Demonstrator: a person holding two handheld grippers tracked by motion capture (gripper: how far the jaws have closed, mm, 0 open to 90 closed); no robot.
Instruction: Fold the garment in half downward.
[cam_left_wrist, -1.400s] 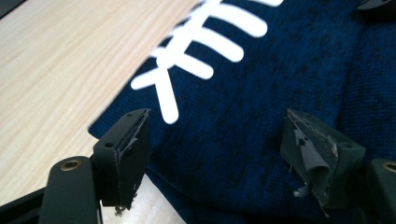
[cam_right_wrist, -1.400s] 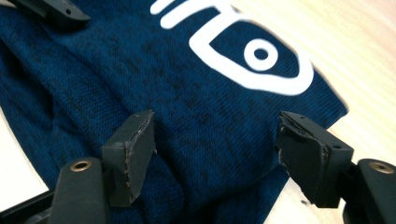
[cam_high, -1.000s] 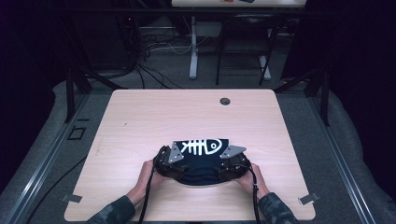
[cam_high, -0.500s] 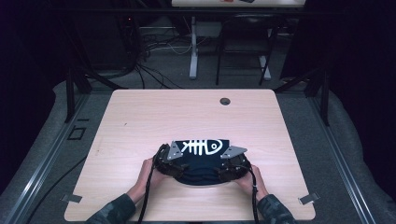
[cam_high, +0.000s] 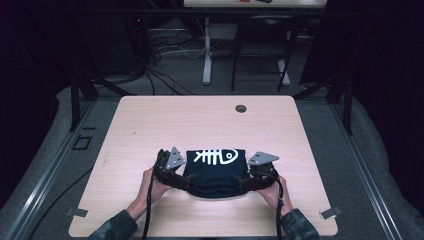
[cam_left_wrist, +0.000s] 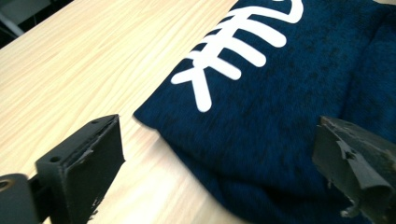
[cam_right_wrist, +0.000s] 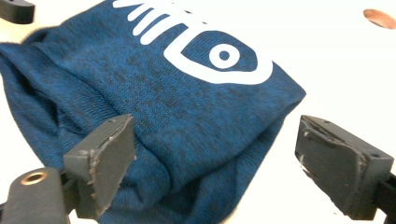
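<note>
A folded dark blue shirt (cam_high: 216, 170) with a white fish-skeleton print lies on the wooden table (cam_high: 200, 120) near its front edge. My left gripper (cam_high: 181, 181) sits at the shirt's left side and my right gripper (cam_high: 248, 183) at its right side. Both have just been opening their jaws. In the left gripper view the jaws stand wide around the left gripper (cam_left_wrist: 219, 163); the shirt's (cam_left_wrist: 280, 93) edge lies between them, untouched. In the right gripper view the right gripper (cam_right_wrist: 219, 163) is likewise open, and the shirt's (cam_right_wrist: 187, 93) folded corner lies loose between the pads.
A round cable hole (cam_high: 241, 108) sits near the table's far edge; it shows as a brown hole (cam_right_wrist: 379, 18) in the right gripper view. Bare wood stretches beyond and beside the shirt. Dark floor with cables and frame legs surrounds the table.
Both hands have lifted slightly and eased off the shirt's sides. The shirt stays folded in the same spot.
</note>
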